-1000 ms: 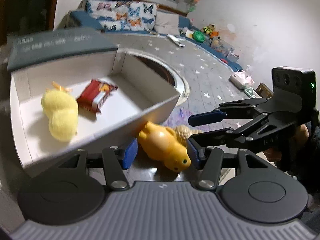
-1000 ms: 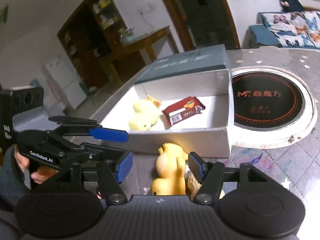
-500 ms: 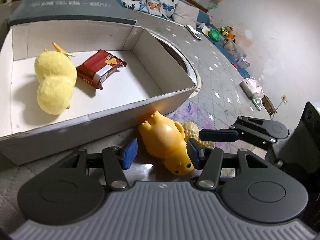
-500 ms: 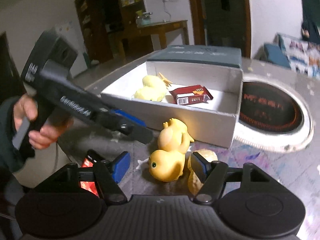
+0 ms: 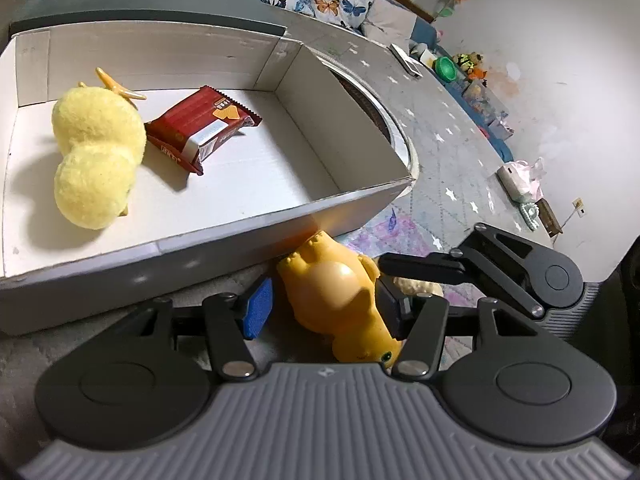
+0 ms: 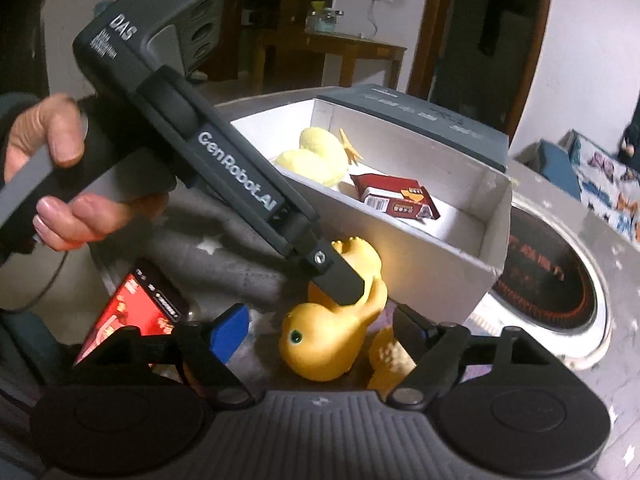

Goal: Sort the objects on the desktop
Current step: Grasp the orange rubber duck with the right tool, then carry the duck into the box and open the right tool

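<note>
Left wrist view: my left gripper is low over the table, just outside the near wall of the white box. An orange rubber duck lies on its side between the jaws, its tail end close against that near wall and its head pointing away from the box. The jaws are easing apart. The black pad sits against the duck's flank. The blue pad stands clear of it with a small gap, so no grip.

Inside the box: a yellow plush chick in the corner away from the round hob, touching a red snack packet that lies flat nearer the middle of the floor.

A beige bumpy toy is partly hidden behind my pad. It lies outside the box and just beside the duck, on the duck's side facing away from the box.

Right wrist view: my right gripper comes at the same spot outside the box, jaws opening wide. The duck's head lies between them, with neither pad pressing on it. The beige toy lies under one finger. My left hand grasps the left gripper's handle. One left finger crosses the duck's body right by the box wall. A red screen or card lies farther from the box than the duck; I cannot tell which.
</note>
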{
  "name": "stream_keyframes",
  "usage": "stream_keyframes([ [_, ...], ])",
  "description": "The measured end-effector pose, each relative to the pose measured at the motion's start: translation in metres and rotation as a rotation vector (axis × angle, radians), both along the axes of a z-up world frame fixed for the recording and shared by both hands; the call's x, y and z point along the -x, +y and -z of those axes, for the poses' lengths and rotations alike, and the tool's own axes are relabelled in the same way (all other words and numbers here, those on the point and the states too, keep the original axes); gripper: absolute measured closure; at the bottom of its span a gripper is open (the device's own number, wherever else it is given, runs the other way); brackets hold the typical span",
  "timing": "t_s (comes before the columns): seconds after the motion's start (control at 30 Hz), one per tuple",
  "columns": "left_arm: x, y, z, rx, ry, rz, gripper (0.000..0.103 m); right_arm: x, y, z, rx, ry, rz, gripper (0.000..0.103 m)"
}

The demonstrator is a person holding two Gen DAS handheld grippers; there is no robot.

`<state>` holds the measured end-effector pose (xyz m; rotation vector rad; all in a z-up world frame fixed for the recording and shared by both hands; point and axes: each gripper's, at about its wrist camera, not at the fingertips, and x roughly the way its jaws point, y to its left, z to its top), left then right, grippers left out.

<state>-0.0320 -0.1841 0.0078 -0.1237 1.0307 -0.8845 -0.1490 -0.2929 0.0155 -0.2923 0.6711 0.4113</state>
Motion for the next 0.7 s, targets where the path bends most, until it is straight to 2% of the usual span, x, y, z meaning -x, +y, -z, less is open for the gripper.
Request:
stream_keyframes([
  [0.4,-0.001,-0.008,0.004,0.003,-0.002,0.017,0.046,-0.019,0.011,0.015,0.085,0.038,-0.070,0.023],
  [0.47,0.000,-0.008,0.004,0.002,-0.007,0.018,0.046,-0.019,0.012,0.015,0.095,0.039,-0.069,0.026],
  [0.57,0.004,-0.007,0.003,0.001,-0.013,0.026,0.050,-0.018,0.011,0.014,0.111,0.035,-0.050,0.036],
  [0.7,0.010,-0.005,-0.002,0.010,-0.017,0.037,0.052,-0.015,0.008,0.009,0.085,0.051,-0.032,0.038],
])
